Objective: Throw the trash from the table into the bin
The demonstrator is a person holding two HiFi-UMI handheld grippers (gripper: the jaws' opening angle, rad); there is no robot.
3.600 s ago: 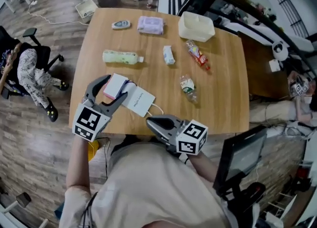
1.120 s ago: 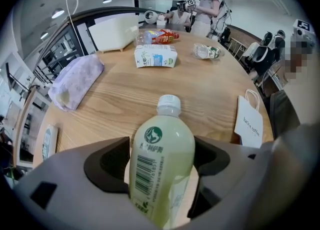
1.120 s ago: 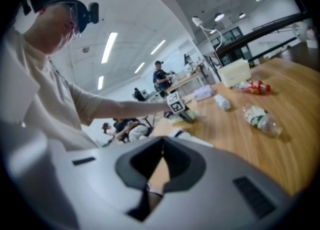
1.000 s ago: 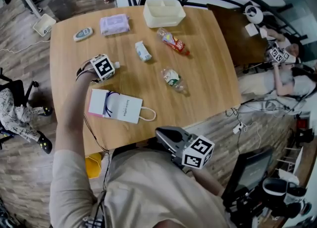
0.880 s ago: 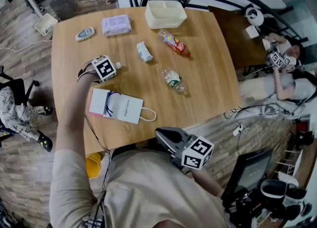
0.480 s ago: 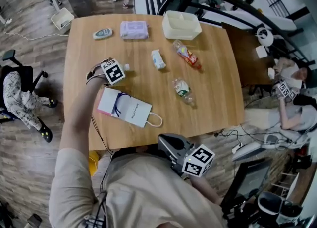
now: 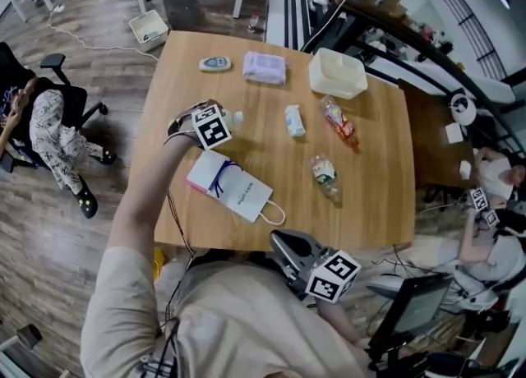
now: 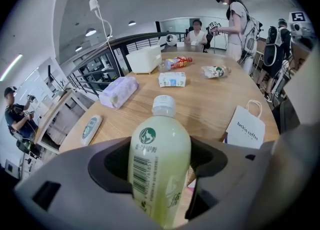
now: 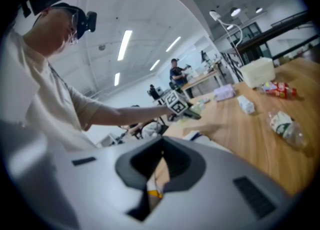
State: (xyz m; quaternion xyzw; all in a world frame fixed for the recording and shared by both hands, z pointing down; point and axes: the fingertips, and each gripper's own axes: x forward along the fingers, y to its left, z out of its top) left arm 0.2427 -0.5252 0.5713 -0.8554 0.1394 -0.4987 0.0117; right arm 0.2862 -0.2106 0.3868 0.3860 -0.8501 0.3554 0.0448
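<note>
Bottle (image 8: pixel 159 139), smooth pale-green plastic cylinder, pinched by left gripper (image 8: pixel 162 160), earlier loose on wooden table (image 7: pixel 370 179), right gripper (image 9: pixel 163 160) pressed together.

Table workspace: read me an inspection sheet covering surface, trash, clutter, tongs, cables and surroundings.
Surface: wooden table, items spread over its far half.
Job's things: green bottle in the left tongs; carton, red packet and crushed bottle lying on the table.
Clutter: paper bag, tissue pack, remote, white tub.
Grippers: left tongs shut on green bottle; right tongs shut, empty.
Cables: white cable on the floor, far left.
Surroundings: seated person at left, floor box.
</note>
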